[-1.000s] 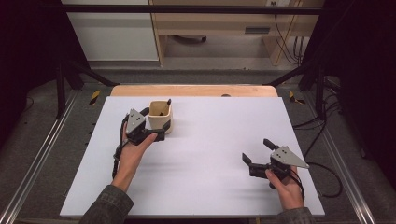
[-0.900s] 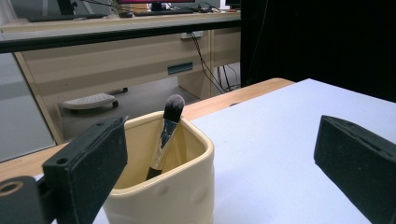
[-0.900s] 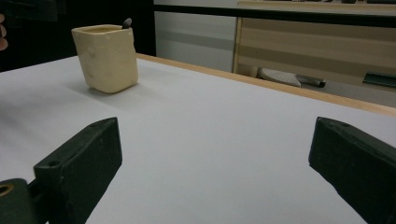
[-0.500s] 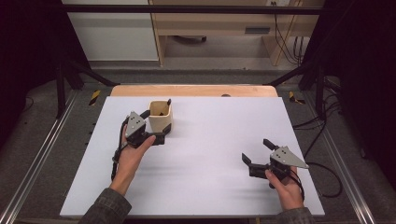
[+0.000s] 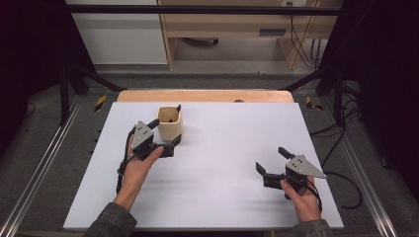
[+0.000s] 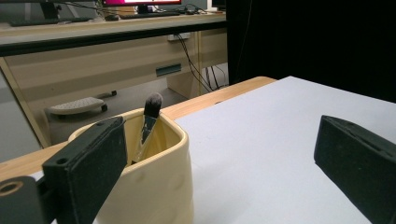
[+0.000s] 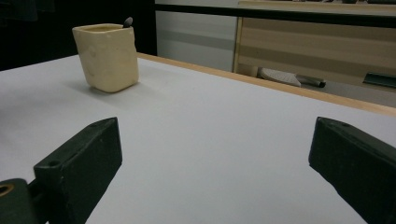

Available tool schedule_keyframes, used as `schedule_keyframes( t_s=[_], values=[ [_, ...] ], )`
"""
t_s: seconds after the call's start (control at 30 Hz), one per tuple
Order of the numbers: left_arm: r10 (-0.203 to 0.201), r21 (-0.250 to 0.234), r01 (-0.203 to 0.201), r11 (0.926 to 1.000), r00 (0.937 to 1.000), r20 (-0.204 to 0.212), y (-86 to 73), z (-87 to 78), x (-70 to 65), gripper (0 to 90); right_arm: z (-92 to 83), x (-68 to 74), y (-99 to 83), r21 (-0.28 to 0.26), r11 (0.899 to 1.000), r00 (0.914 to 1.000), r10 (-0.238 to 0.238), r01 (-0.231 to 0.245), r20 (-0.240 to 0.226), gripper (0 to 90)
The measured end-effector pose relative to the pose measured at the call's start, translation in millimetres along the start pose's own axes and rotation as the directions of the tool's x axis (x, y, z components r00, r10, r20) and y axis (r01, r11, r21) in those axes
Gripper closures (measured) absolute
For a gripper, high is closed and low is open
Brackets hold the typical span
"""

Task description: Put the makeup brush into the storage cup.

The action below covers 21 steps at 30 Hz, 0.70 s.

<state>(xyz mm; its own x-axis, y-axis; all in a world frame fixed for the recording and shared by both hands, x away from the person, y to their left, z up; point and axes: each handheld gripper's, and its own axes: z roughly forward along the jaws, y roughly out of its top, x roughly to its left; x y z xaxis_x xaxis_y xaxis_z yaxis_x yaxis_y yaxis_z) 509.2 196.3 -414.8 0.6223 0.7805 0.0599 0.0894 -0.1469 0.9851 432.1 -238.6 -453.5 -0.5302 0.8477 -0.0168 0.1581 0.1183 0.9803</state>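
Cup [image 5: 170, 123]: cream, rigid, probably ceramic, breakable; brush [image 6: 150, 120] leaning inside | Left gripper [image 5: 165, 134]: jaws wide apart, empty, straddling cup's near wall; contact unclear | Right gripper [image 5: 272, 160]: wide open, empty, well apart from cup | Hold: opposite flat walls, below rim.

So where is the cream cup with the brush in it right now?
In the high view the cream cup stands on the white table, left of centre near the far edge, just beyond the open left gripper.
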Motion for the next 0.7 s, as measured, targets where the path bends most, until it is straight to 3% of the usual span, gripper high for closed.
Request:
schedule_keyframes(
  t_s=[0.7],
  values=[
    [0.002, 0.010, -0.002, 0.9999, 0.9990, 0.045, -11.8, -11.4, -6.8, 2.4, -0.3, 0.3, -0.6, 0.004, 1.000, 1.0000, 0.003, -0.003, -0.002, 3.4]
  ],
)
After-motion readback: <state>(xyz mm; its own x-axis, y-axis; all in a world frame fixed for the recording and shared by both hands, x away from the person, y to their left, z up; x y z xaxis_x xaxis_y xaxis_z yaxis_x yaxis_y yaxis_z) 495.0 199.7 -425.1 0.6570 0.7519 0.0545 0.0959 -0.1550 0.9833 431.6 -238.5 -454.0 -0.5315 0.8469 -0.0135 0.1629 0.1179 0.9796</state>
